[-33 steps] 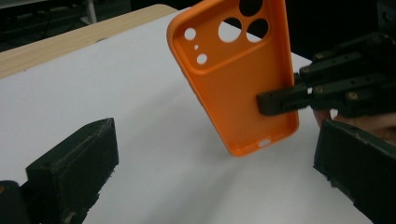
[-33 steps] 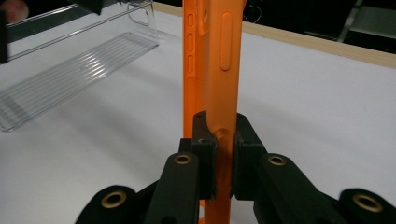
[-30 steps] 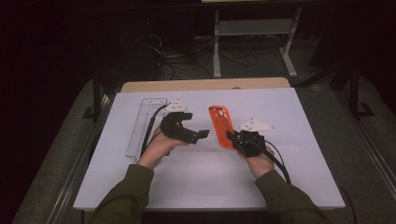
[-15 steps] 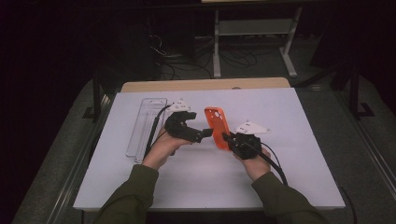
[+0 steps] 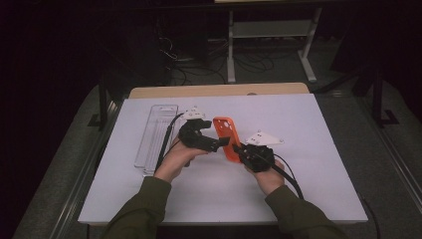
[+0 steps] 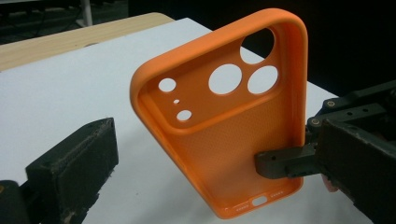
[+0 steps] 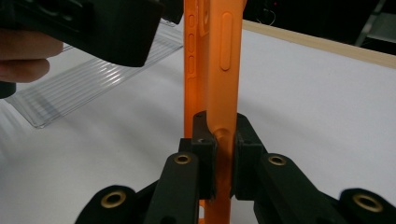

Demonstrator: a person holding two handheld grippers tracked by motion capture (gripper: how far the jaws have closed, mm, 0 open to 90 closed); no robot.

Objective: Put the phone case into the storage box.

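The white sheet-covered worktop (image 5: 308,149) is lying mostly bare, with wide open room to the right of the hands and toward the near edge, while a strip of pale wood is showing along the far edge. A clear ribbed plastic tray (image 5: 154,134) is lying lengthwise near the left edge, just beside the left hand. The orange soft-plastic phone case with round camera holes (image 5: 228,138) is standing raised off the sheet near the middle, between the two hands, its hollow inner side facing the left tongs (image 5: 219,144). The right tongs (image 5: 239,151) are pinching one side wall of the case near its lower end; in the right gripper view the two black pads (image 7: 205,154) are pressing narrowly on the orange rim from both sides. In the left gripper view one black jaw of the left tongs is sitting at the lower left, clear of the case, so those tongs are standing wide and gripping nothing, just beside the case's open face (image 6: 219,121).
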